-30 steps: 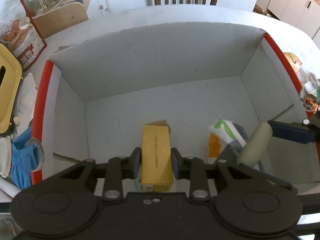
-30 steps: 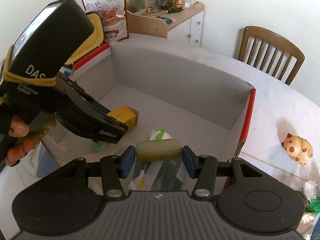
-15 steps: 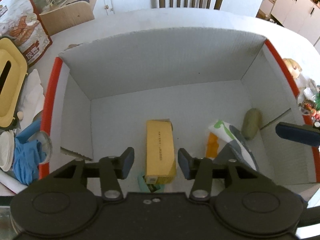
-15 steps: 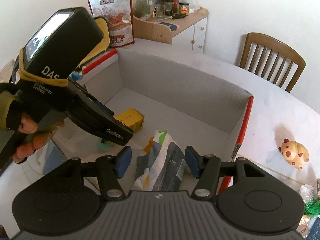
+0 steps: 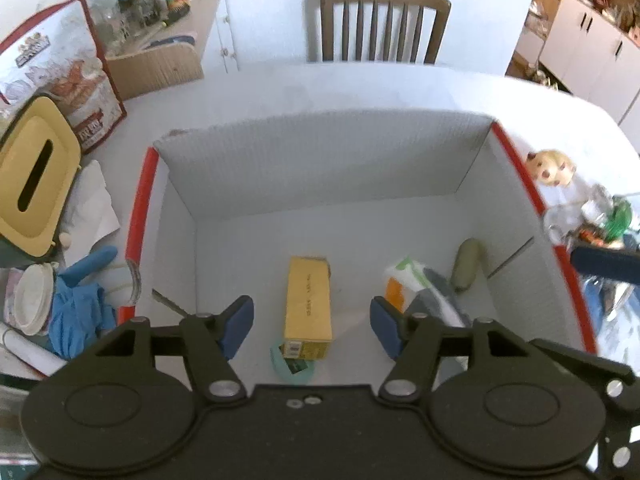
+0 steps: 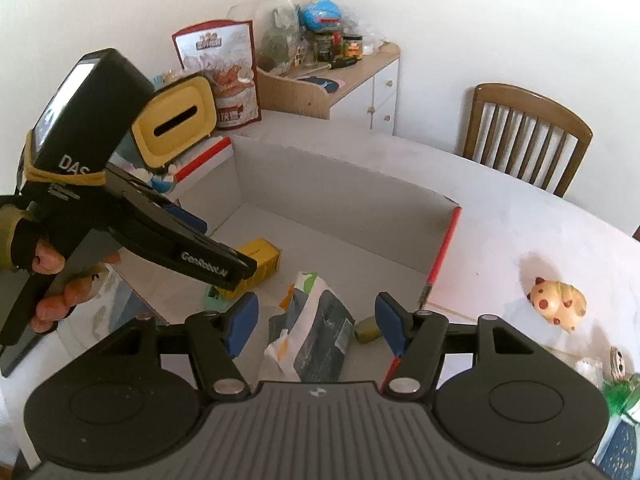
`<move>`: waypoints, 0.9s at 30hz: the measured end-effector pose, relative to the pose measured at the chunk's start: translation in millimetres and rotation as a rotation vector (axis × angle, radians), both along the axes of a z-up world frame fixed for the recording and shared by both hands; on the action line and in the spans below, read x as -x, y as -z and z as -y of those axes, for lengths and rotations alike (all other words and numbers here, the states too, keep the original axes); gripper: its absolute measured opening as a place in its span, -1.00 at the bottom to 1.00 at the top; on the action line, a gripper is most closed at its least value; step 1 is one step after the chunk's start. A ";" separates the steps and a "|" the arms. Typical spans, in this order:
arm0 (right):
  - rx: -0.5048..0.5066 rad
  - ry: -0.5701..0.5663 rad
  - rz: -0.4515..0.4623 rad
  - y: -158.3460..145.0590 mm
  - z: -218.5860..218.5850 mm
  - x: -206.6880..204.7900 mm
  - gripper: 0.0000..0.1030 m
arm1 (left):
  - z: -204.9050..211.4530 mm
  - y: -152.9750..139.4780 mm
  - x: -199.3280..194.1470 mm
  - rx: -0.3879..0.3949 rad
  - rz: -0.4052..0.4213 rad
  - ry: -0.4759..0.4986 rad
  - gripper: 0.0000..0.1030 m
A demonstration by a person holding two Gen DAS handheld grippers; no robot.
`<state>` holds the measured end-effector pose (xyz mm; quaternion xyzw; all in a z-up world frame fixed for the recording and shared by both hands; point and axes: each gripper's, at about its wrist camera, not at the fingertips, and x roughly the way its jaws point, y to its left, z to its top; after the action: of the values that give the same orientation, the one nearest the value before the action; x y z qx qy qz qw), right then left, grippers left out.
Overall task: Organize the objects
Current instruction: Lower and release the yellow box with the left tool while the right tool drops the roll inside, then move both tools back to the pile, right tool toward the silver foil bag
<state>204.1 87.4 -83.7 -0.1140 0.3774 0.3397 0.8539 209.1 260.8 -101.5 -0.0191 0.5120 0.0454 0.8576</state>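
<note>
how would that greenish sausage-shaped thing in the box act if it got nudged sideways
The olive-green rounded cylinder lies on its side on the floor of the white cardboard box, so it would probably roll. The box wall and the crinkled snack bag flank it closely, so it likely stops quickly. Its smooth skin may slip between pads.

A wooden chair [image 5: 378,20] stands behind the white table [image 5: 360,84].

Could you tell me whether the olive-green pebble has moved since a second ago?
Yes: it left the right gripper and now lies on the box floor beside the snack bag.
</note>
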 end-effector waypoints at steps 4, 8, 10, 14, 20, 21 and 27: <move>-0.038 0.010 0.002 -9.7 15.7 6.9 0.25 | 8.2 -15.6 8.1 0.013 0.048 -0.002 0.29; -0.075 0.023 0.016 -21.8 33.9 15.6 0.25 | 20.1 -31.3 20.4 0.027 0.097 0.003 0.32; -0.094 0.030 0.023 -27.9 44.5 20.1 0.28 | 26.4 -38.4 26.8 0.031 0.122 0.001 0.34; -0.136 0.045 0.035 -39.0 67.3 29.0 0.33 | 40.9 -51.2 41.7 0.030 0.179 0.003 0.44; -0.187 0.100 0.047 -46.6 104.8 41.6 0.45 | 65.7 -63.5 58.7 0.032 0.237 0.017 0.55; -0.196 0.113 0.045 -47.0 111.7 43.1 0.46 | 70.8 -65.1 61.1 0.036 0.245 0.020 0.56; -0.227 0.192 0.047 -44.1 155.1 53.1 0.53 | 97.0 -68.1 68.7 0.056 0.262 0.040 0.64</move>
<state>151.1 -67.7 -39.6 0.0119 0.3255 0.2942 0.8985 140.4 163.8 -33.4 -0.0386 0.3971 0.0111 0.9169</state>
